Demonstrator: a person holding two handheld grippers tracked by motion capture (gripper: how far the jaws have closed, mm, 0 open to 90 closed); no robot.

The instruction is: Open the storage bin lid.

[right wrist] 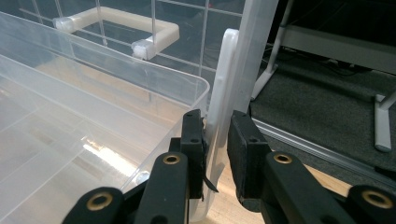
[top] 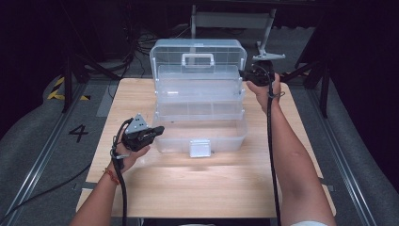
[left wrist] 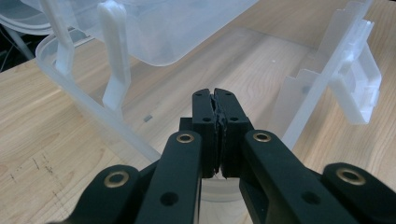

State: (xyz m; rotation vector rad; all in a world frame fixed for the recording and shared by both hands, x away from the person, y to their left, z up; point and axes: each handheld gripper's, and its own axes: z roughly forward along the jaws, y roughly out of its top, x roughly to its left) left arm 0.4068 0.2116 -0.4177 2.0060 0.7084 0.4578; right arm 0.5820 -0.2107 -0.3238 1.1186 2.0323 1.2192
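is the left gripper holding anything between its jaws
No, the left gripper has its jaws pressed shut on each other, just short of the clear plastic box.

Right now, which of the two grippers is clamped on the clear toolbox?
The right gripper: its jaws pinch a white hinge arm at the toolbox's far right corner. The left gripper is shut on nothing, at the front left.
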